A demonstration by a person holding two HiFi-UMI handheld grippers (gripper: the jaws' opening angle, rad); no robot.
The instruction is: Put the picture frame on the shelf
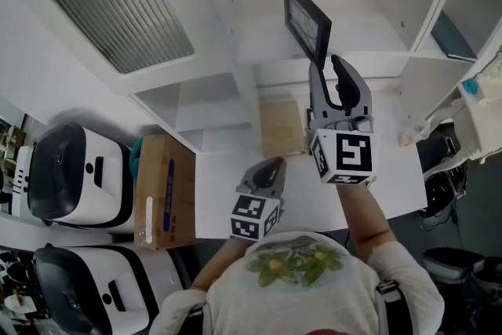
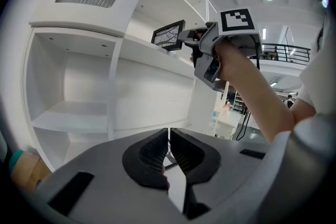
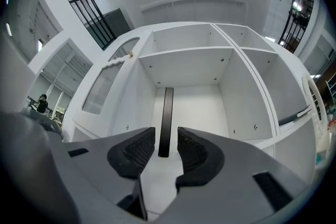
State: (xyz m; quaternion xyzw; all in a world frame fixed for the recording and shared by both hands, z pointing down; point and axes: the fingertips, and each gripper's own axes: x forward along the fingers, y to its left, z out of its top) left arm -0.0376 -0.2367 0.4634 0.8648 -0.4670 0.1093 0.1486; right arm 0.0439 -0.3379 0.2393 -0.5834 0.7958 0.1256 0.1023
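The black picture frame (image 1: 306,18) stands upright on the white shelf board (image 1: 361,31), seen edge-on in the right gripper view as a thin dark bar (image 3: 166,113). My right gripper (image 1: 328,68) is open just in front of the frame's near end. Its pads (image 3: 137,150) stand apart from the frame on both sides. From the left gripper view, the frame (image 2: 169,35) sits on the upper shelf with the right gripper (image 2: 190,37) right beside it. My left gripper (image 1: 271,169) hangs low over the table, its jaws (image 2: 168,136) shut with nothing held.
A cardboard box (image 1: 165,192) lies at the left of the white table (image 1: 392,184), and white machines (image 1: 74,176) stand beyond it. A beige square (image 1: 281,128) lies near the shelf foot. A louvred panel (image 1: 118,4) tops the left cabinet. Shelf dividers (image 3: 247,81) flank the compartment.
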